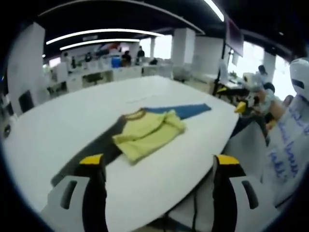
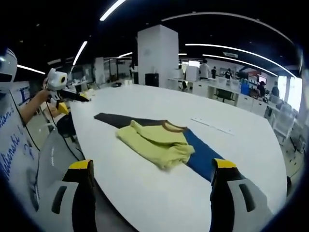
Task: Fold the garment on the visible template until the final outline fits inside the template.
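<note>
A yellow garment (image 1: 147, 133) (image 2: 159, 142) lies folded into a compact bundle on the white table (image 1: 72, 116) (image 2: 145, 101), its collar on the far side. Under it runs the long template strip, blue at one end (image 1: 189, 110) (image 2: 205, 157) and dark grey at the other (image 1: 91, 152) (image 2: 113, 120). My left gripper (image 1: 159, 162) hangs open near the table's edge, short of the garment, with nothing between its jaws. My right gripper (image 2: 152, 166) is open and empty too. Each gripper also appears in the other's view, off the table's edge: the right gripper (image 1: 244, 104) and the left gripper (image 2: 60, 82).
The person's white printed shirt (image 1: 289, 140) (image 2: 12, 140) stands beside the table's rounded edge. A thin pale strip (image 2: 212, 125) lies on the table beyond the garment. Desks, chairs, a white pillar (image 2: 157, 53) and people sit in the background.
</note>
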Available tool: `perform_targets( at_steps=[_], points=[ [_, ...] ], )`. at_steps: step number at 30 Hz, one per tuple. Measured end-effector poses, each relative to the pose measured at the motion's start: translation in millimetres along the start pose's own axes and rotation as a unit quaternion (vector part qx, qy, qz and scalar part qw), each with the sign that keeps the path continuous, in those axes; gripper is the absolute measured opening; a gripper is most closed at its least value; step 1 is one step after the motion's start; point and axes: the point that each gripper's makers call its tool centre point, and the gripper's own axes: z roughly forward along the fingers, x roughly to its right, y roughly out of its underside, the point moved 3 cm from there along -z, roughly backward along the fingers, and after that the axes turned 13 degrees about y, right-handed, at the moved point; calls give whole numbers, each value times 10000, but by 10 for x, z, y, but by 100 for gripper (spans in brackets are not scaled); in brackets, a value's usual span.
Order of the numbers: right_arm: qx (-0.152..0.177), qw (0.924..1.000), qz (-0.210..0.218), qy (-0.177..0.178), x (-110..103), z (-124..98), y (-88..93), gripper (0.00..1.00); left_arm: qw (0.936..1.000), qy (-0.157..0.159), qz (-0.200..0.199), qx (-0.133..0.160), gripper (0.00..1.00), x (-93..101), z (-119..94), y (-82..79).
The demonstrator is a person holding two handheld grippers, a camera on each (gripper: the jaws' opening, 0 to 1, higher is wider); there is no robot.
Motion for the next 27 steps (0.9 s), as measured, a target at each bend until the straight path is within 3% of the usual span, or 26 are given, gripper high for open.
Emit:
perform_targets(
  at_steps=[14,19,27],
  points=[
    [-10,10000,-30,-53,-1,62,-30,100,10000,63,-63,31,75,-101,86,-29],
    [-66,10000,-62,17,40,85,-3,100,9999,87,-89,-114,72,-156,118,22],
    [-83,10000,-47,14,34,116,18,100,9996,154,-216,-7,62,-270,219,10]
  ],
)
